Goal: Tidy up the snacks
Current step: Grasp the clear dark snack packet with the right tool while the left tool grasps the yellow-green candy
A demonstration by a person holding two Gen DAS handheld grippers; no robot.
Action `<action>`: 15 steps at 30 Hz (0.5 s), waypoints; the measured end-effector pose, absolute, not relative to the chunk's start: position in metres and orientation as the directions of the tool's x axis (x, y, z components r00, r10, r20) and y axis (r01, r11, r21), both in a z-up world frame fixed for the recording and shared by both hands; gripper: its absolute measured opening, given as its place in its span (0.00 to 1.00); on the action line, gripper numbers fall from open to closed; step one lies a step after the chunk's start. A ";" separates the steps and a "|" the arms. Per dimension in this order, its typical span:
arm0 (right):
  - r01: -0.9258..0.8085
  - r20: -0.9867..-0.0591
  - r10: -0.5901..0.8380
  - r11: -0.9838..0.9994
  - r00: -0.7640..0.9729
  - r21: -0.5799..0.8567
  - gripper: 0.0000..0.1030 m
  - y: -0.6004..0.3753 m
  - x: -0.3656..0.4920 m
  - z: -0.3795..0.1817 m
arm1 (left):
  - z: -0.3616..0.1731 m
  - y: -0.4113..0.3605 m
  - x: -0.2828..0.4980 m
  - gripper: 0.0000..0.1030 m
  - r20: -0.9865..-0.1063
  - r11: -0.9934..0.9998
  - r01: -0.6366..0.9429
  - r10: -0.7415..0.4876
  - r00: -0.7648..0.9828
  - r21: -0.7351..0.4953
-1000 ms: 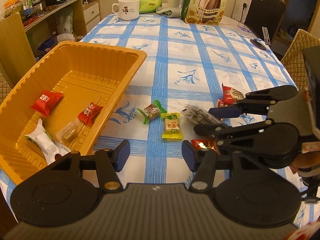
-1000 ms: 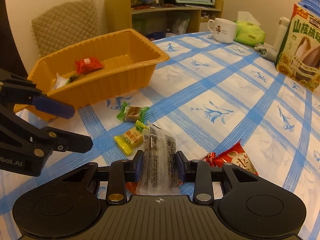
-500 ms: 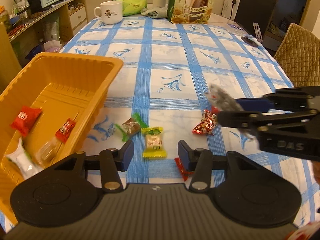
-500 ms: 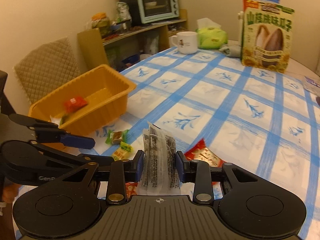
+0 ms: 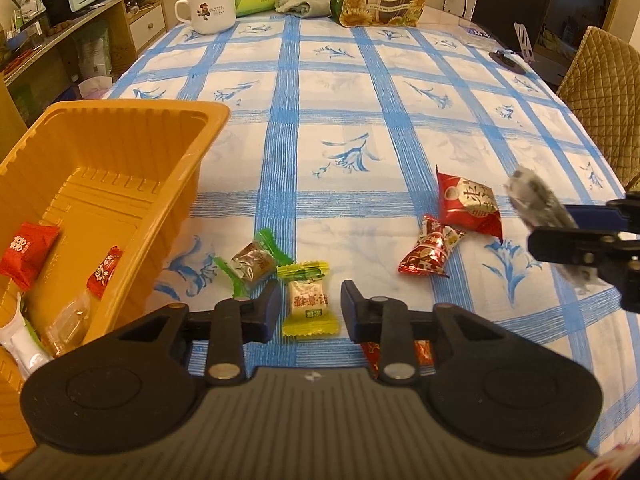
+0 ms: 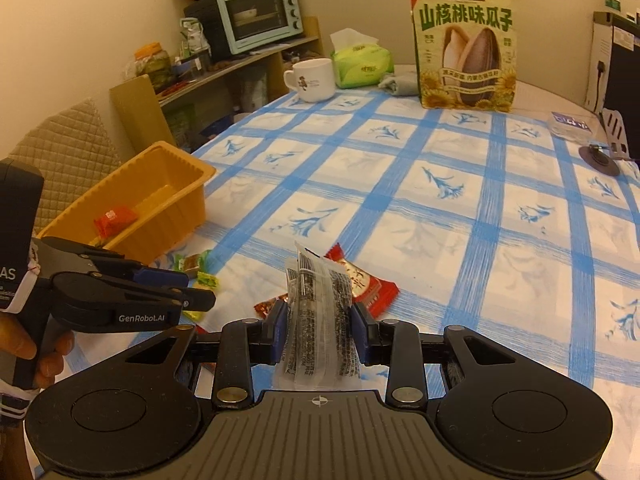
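Observation:
My right gripper (image 6: 319, 334) is shut on a clear packet with black print (image 6: 320, 320), held above the table; it shows blurred in the left wrist view (image 5: 540, 208). My left gripper (image 5: 307, 310) is open, its fingers on either side of a yellow candy (image 5: 307, 304) on the cloth. A brown and green candy (image 5: 252, 266), a small red candy (image 5: 430, 252) and a bigger red packet (image 5: 468, 204) lie near. A red wrapper (image 5: 400, 354) peeks from under the left gripper's right finger. The orange tray (image 5: 192, 160) at left holds several snacks.
At the far end stand a sunflower seed bag (image 6: 464, 48), a white mug (image 6: 310, 80), a green tissue pack (image 6: 362, 66) and a grey cloth (image 6: 400, 82). A quilted chair (image 5: 600, 92) is at right. A shelf with a toaster oven (image 6: 256, 18) is at left.
My right gripper has lifted the clear packet up and away to the right. My left gripper has moved forward over the yellow candy, still open.

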State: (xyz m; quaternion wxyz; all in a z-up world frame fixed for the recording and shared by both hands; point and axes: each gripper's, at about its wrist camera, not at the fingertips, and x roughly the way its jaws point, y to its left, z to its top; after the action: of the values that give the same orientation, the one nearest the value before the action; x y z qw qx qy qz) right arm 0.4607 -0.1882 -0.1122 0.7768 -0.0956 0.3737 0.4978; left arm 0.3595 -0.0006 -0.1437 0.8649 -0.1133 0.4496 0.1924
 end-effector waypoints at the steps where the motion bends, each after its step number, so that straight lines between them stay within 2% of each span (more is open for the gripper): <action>1: -0.843 -0.676 0.701 0.489 0.228 0.224 0.33 -0.190 0.460 -0.112 | -0.145 -0.001 0.360 0.20 -0.824 0.901 -0.432 0.230 0.518 -0.020; 15: -0.844 -0.664 0.709 0.489 0.239 0.219 0.33 -0.200 0.450 -0.103 | -0.128 -0.008 0.350 0.17 -0.803 0.902 -0.432 0.251 0.541 -0.009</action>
State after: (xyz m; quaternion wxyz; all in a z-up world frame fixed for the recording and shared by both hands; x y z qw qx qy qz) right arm 0.4505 -0.2002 -0.1032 0.7816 -0.0926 0.3658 0.4968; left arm 0.3495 -0.0079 -0.1282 0.8716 -0.1034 0.4373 0.1959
